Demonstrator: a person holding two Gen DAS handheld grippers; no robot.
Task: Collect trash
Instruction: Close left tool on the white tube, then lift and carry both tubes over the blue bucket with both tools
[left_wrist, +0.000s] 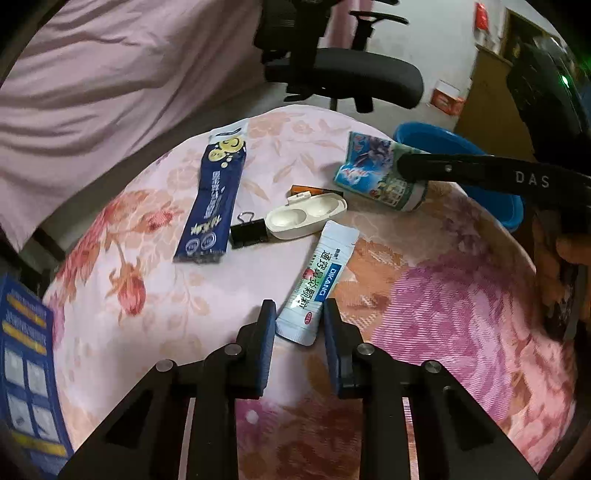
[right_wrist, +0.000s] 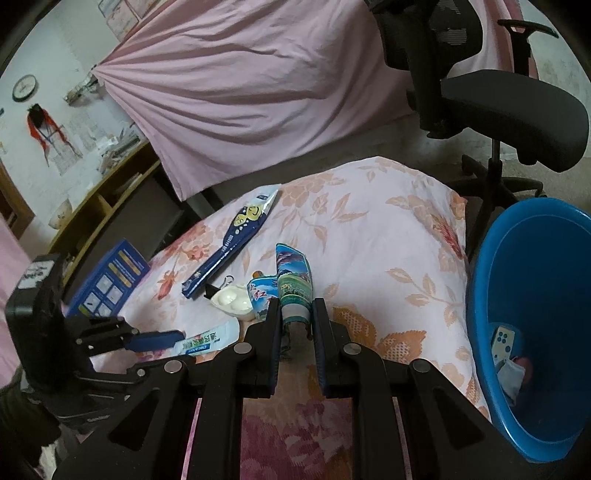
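My left gripper (left_wrist: 299, 314) is open, its fingers on either side of the near end of a white and green sachet (left_wrist: 318, 280) lying on the floral cloth. My right gripper (right_wrist: 295, 312) is shut on a colourful crumpled wrapper (right_wrist: 293, 280), which also shows in the left wrist view (left_wrist: 380, 171), held just above the cloth. A dark blue sachet (left_wrist: 216, 199) lies to the left. The blue bin (right_wrist: 532, 321) stands at the right with some trash in its bottom.
A white contact lens case (left_wrist: 306, 218), a black binder clip (left_wrist: 248, 232) and a small orange item (left_wrist: 314, 191) lie mid-table. A blue box (left_wrist: 26, 369) sits at the left edge. A black office chair (left_wrist: 354, 70) stands behind the table.
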